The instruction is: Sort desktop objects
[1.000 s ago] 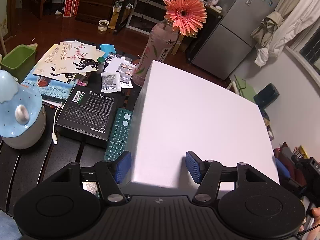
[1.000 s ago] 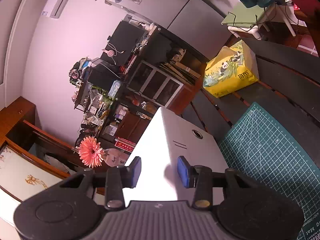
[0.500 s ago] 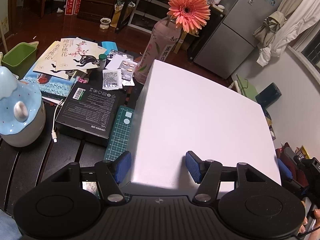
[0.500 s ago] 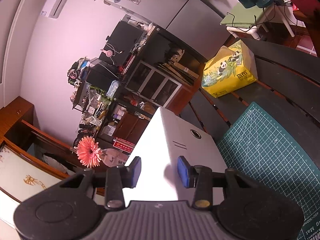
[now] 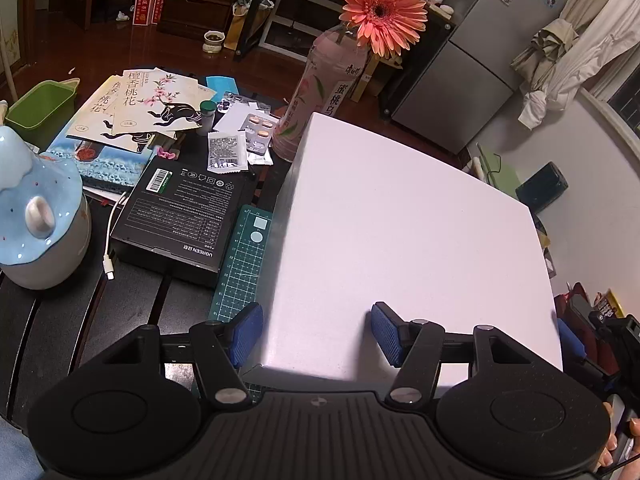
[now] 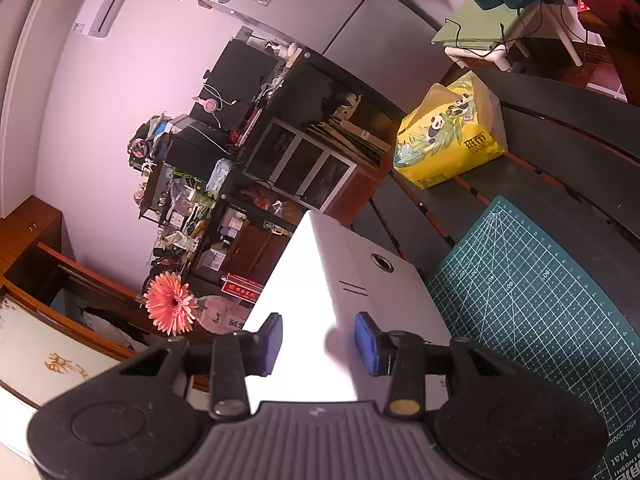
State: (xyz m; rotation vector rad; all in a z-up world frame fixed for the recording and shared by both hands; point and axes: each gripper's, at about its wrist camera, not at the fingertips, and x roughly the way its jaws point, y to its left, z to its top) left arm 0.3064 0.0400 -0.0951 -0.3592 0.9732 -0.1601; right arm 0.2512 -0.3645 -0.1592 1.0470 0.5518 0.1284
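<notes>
**Hold on the white box: next to nothing has changed**

Over the last second, the left gripper and right gripper stay put. Their fingers are apart and unchanged, astride the near edges of the white box. I cannot tell whether the pads press. The box stays on the green cutting mat on the desk. Judgement: sorting is paused and the box has not been moved.

box on mat, bottle behind

Fridge: grey, magnets on its door, far ahead and right of the left claw.
Clothes: pale, hanging beside the fridge.
Floor: dark red wood, ahead left.
Shelving: black, cluttered.
</notes>
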